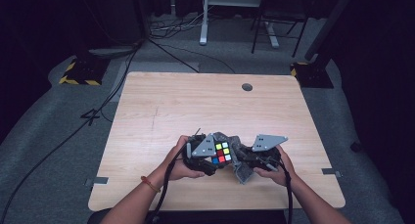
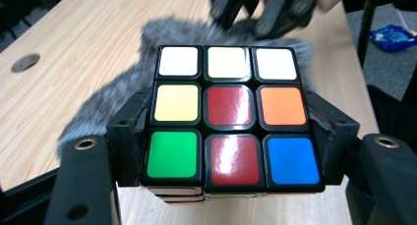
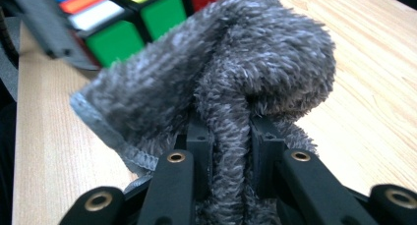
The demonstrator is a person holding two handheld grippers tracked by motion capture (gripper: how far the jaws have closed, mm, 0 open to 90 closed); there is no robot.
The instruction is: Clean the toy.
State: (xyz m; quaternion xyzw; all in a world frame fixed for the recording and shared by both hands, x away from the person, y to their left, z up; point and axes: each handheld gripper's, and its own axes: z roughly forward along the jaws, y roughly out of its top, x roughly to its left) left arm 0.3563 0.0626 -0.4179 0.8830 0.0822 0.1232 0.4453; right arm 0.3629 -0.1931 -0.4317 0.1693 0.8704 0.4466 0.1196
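While your left gripper (image 2: pixel 226 151) clamps the puzzle cube (image 2: pixel 230 118) by two opposite sides, your right gripper (image 3: pixel 231 156) pinches a fold of the grey fluffy cloth (image 3: pixel 221 82) tight between its jaws. You hold both low over the near edge of the wooden worktop (image 1: pixel 195 101), the cloth touching the cube's far side.

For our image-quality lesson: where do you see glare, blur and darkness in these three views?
Left gripper view: glare streaks on the cube's red stickers, grey cloth behind blurred. Right gripper view: cloth sharp, cube corner soft. High view: table lit, surroundings dark.
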